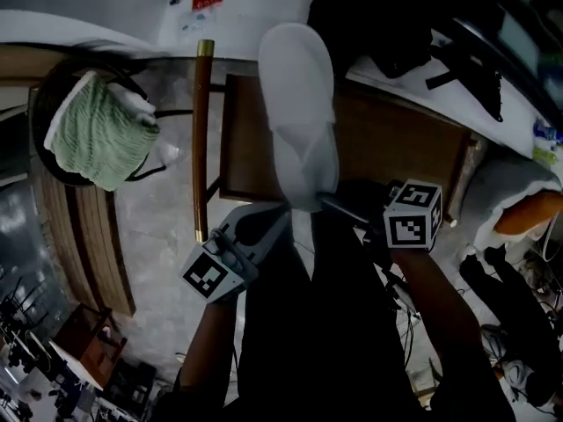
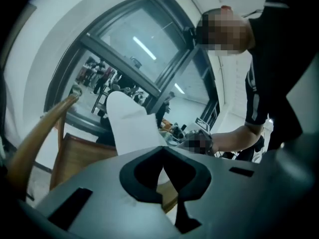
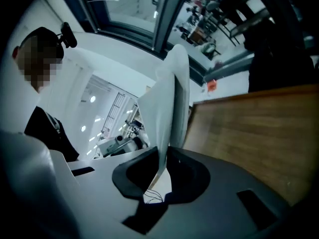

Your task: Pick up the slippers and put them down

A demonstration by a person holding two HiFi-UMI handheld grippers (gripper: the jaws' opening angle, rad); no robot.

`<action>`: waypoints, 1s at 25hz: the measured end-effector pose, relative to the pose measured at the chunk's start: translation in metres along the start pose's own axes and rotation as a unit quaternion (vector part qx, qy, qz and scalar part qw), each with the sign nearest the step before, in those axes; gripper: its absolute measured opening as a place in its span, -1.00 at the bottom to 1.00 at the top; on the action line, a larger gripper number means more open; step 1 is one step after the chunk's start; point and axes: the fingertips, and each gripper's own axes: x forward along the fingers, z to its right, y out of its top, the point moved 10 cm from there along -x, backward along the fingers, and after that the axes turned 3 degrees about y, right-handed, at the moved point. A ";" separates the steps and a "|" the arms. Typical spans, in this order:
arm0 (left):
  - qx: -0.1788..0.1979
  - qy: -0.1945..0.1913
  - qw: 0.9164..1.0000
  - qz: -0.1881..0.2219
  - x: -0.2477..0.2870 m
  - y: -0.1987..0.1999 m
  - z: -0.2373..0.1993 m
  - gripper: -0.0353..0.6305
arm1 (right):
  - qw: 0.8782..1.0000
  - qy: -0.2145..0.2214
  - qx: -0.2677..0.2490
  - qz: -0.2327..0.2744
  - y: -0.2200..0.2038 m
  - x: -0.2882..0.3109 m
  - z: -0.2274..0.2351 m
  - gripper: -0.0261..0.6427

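A white slipper (image 1: 299, 104) hangs in the air in the head view, toe pointing away from me, above a wooden tabletop (image 1: 396, 139). My left gripper (image 1: 283, 220) comes in from the lower left and is shut on the slipper's heel end. My right gripper (image 1: 327, 202) meets the same end from the right and is shut on it too. In the left gripper view the slipper (image 2: 132, 123) rises straight from the closed pads (image 2: 162, 151). The right gripper view shows thin white slipper fabric (image 3: 169, 103) pinched between the dark pads (image 3: 164, 156).
A wooden pole with a brass tip (image 1: 202, 139) stands left of the tabletop. A green knitted cushion (image 1: 101, 130) lies on a round dark chair at far left. A person in black (image 2: 274, 73) stands close by. Cables and bags (image 1: 519, 323) litter the floor at right.
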 end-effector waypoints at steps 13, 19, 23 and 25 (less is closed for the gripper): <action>0.161 -0.074 0.978 0.109 -0.012 0.178 0.081 -0.86 | 0.927 -0.043 -0.334 0.163 0.106 -0.100 -0.185 -0.76; 0.223 -0.098 0.958 0.151 -0.021 0.242 0.107 -0.86 | 0.865 -0.061 -0.457 0.197 0.124 -0.126 -0.249 -0.77; 0.253 -0.105 0.949 0.159 -0.035 0.255 0.122 -0.86 | 0.846 -0.047 -0.479 0.231 0.115 -0.133 -0.273 -0.78; 0.259 -0.105 0.947 0.158 -0.040 0.254 0.125 -0.86 | 0.843 -0.038 -0.476 0.247 0.110 -0.134 -0.278 -0.78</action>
